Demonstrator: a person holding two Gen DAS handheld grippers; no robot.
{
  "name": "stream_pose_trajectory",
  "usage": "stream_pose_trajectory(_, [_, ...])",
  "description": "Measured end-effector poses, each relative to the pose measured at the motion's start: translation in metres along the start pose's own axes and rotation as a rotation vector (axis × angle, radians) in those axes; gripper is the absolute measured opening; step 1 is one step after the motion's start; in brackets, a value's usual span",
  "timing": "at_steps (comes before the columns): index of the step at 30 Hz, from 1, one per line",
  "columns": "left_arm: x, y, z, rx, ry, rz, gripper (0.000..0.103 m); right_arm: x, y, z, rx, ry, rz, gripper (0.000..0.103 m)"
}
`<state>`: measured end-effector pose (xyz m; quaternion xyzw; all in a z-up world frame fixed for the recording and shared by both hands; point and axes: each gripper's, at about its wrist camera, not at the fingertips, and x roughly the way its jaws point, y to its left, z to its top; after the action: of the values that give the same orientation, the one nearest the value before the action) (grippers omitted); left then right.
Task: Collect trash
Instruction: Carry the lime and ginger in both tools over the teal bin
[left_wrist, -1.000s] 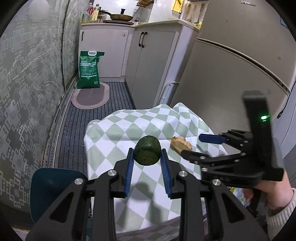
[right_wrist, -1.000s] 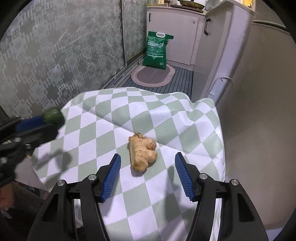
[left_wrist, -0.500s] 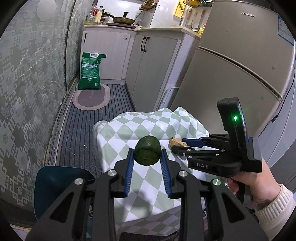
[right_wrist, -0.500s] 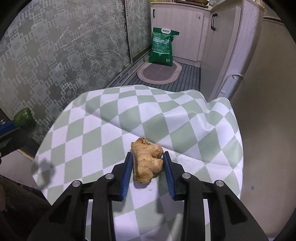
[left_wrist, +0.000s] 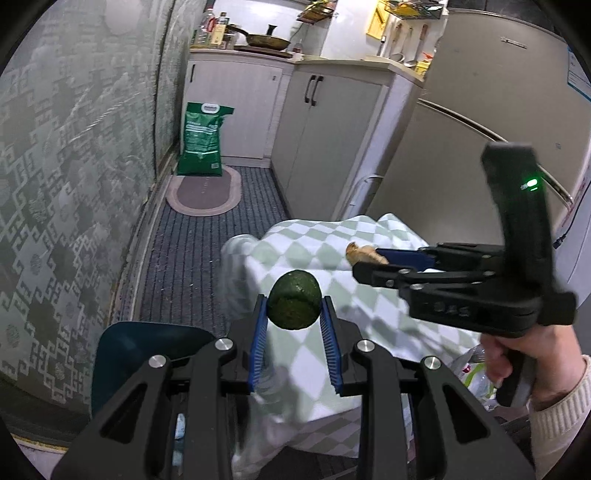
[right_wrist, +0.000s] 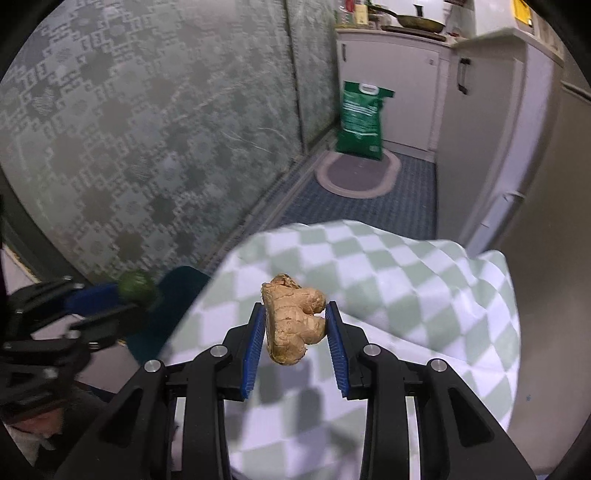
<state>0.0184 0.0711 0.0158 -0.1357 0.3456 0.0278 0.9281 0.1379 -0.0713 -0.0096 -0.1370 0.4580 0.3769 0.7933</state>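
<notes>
My left gripper is shut on a dark green round fruit and holds it in the air over the left edge of the checked tablecloth. My right gripper is shut on a tan ginger root, lifted above the cloth. In the left wrist view the right gripper shows at right with the ginger tip sticking out. In the right wrist view the left gripper with the green fruit shows at lower left.
A dark blue bin stands on the floor left of the table, also in the right wrist view. A green bag and oval mat lie down the corridor. Cabinets and a fridge line the right.
My right gripper closed on the ginger root and lifted it off the cloth. My left gripper, still holding the green fruit, drew back and left toward the blue bin.
</notes>
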Motion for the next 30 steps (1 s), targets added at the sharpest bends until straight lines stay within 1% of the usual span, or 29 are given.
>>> stream_pose_trajectory(8, [-0.01, 0.04, -0.006, -0.048, 0.009, 0.065, 0.03, -0.003, 0.042, 0.015, -0.058, -0.016, 0.08, 0.034])
stream_pose_trajectory(17, [-0.017, 0.078, -0.014, -0.096, 0.019, 0.117, 0.03, 0.016, 0.08, 0.028, -0.105, 0.002, 0.127, 0.033])
stream_pose_trajectory(25, [-0.022, 0.111, -0.02, -0.145, 0.029, 0.163, 0.03, 0.043, 0.114, 0.031, -0.179, 0.054, 0.135, 0.034])
stream_pose_trajectory(30, [-0.027, 0.133, -0.025, -0.183, 0.036, 0.188, 0.03, 0.065, 0.136, 0.029, -0.238, 0.109, 0.128, 0.034])
